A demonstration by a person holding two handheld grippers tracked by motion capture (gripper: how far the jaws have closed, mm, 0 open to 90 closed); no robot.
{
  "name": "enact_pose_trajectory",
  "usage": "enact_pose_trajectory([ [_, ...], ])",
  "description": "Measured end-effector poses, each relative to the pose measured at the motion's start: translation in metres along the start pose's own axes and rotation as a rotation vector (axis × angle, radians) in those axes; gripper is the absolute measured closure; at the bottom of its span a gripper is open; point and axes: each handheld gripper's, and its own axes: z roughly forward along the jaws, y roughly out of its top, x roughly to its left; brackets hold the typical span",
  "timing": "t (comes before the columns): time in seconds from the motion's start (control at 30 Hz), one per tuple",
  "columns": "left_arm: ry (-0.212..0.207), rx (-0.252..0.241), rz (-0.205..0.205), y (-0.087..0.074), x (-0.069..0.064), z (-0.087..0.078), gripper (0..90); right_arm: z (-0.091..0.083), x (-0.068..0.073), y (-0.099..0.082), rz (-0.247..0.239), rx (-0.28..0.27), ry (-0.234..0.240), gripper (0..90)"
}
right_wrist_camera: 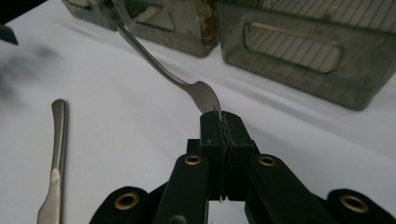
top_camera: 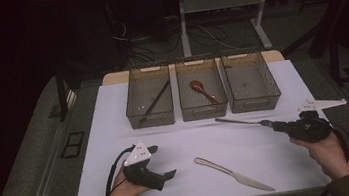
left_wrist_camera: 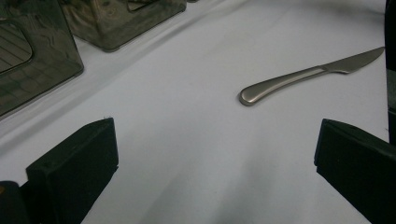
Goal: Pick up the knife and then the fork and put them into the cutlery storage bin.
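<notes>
On the white table, three smoky see-through bins stand side by side along the far edge. The left bin holds a dark stick-like utensil lying on a slant, the middle bin holds a reddish-brown spoon, and the right bin has nothing that can be made out inside. A metal knife lies flat on the near part of the cloth, between the two hands and apart from both, its handle pointing toward the left bin and its blade toward the near right corner. In the left gripper view the knife lies ahead and to the right of the jaws, with bare cloth all around it.

The left gripper sits low over the near left of the table in the person's left hand; its jaws stand wide apart and grip nothing.

The right gripper is held in the right hand in front of the right bin. Its jaws are pressed together on the head end of a metal fork. In the right gripper view the fork runs from the pads up and away, the handle slanting toward the front wall of the bins; whether its tip touches the wall I cannot tell. No thing lies between the fork and the bins
</notes>
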Motion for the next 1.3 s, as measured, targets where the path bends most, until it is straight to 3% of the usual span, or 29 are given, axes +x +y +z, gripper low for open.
enact_pose_trajectory([
  [0.33, -0.004, -0.001, -0.004, 0.000, 0.000, 0.000, 0.0, -0.013, -0.013, 0.024, 0.025, -0.076, -0.063, 88.8],
  [0.83, -0.005, -0.007, -0.008, 0.000, 0.000, 0.000, 0.0, -0.006, -0.037, 0.060, 0.068, -0.135, -0.209, 88.8],
  [1.1, -0.009, -0.002, -0.008, 0.000, 0.000, 0.000, 0.0, 0.009, -0.052, 0.076, 0.110, -0.123, -0.274, 88.8],
  [1.3, -0.011, -0.006, -0.005, 0.001, -0.001, 0.000, 0.0, 0.028, -0.063, 0.088, 0.139, -0.084, -0.326, 88.7],
])
